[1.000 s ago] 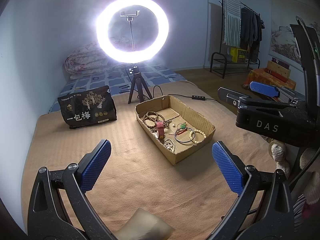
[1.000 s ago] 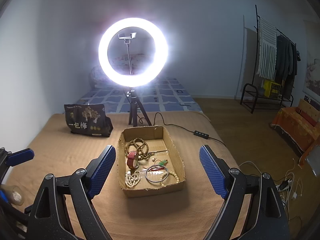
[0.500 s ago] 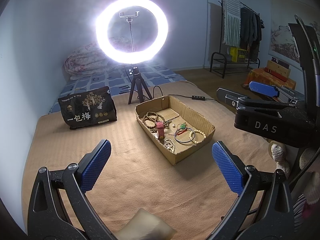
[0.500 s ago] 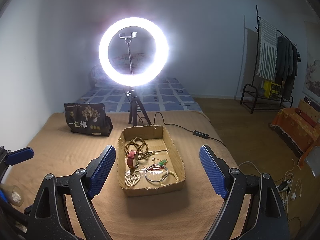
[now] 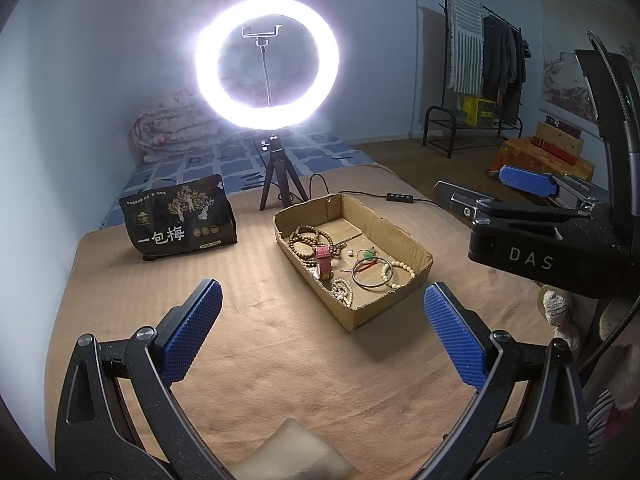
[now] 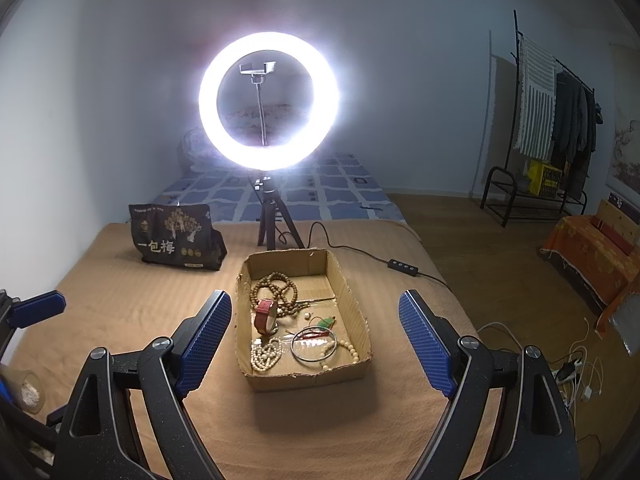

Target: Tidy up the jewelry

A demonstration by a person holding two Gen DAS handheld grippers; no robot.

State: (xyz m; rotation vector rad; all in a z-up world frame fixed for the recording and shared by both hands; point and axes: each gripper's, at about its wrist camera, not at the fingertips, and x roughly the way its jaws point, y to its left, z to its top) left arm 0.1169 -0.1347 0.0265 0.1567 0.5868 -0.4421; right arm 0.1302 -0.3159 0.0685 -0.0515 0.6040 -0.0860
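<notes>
The right gripper point(image 6: 316, 340) has its blue pads wide apart and holds nothing. The left gripper point(image 5: 322, 330) is wide apart and empty too. Both hang above the tan blanket point(image 6: 132, 308), pointing at the shallow brown cardboard box point(image 6: 352, 304), likely to pick something. The jewelry lies inside: brown wooden beads point(image 6: 276, 286), a red watch point(image 6: 265, 316), a thin silver bangle point(image 6: 313, 346). The bright ring light point(image 6: 269, 100) stands behind, lighting it.

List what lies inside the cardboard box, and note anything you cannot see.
Inside the cardboard box: brown bead strands, a red watch, pale bead strings, a metal bangle and a green pendant. The floor beneath them and behind the near wall is hidden.
</notes>
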